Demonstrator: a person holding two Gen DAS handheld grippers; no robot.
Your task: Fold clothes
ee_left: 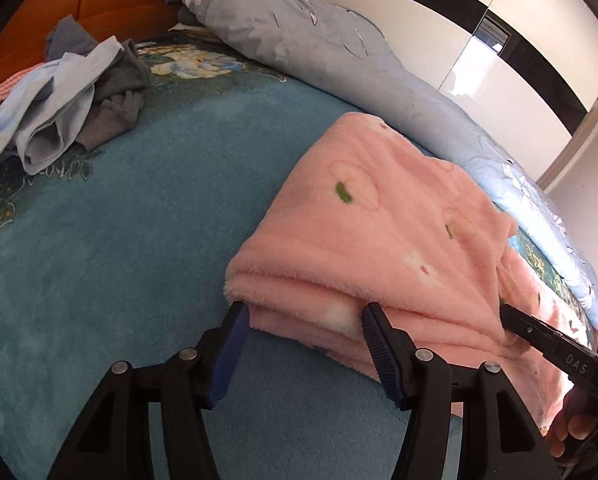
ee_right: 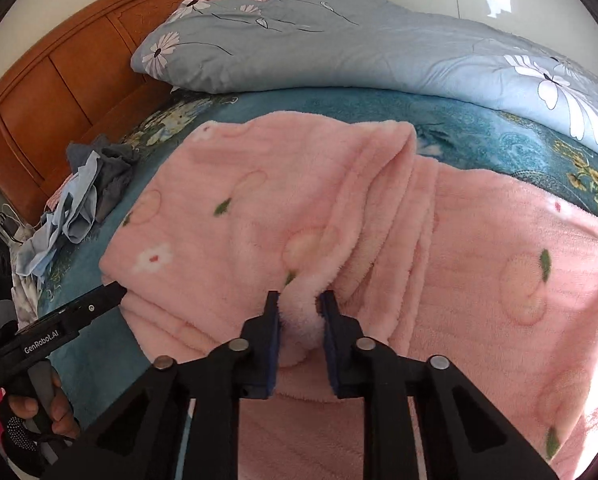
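Observation:
A pink fleece garment (ee_left: 379, 232) with flower and peach prints lies partly folded on the teal bed cover (ee_left: 119, 240). My left gripper (ee_left: 305, 310) is open, its fingers straddling the folded near edge of the garment. In the right wrist view the same garment (ee_right: 259, 208) fills the middle. My right gripper (ee_right: 299, 306) is shut on a bunched fold of the pink fleece. The left gripper (ee_right: 111, 292) shows at the left, its tip at the garment's left edge. The right gripper's finger (ee_left: 539, 328) shows at the right of the left wrist view.
A pile of light blue and grey clothes (ee_left: 67, 104) lies at the far left near the wooden headboard (ee_right: 59, 80). A grey-blue floral duvet (ee_right: 339, 40) runs along the far side of the bed. A white wardrobe (ee_left: 439, 20) stands behind.

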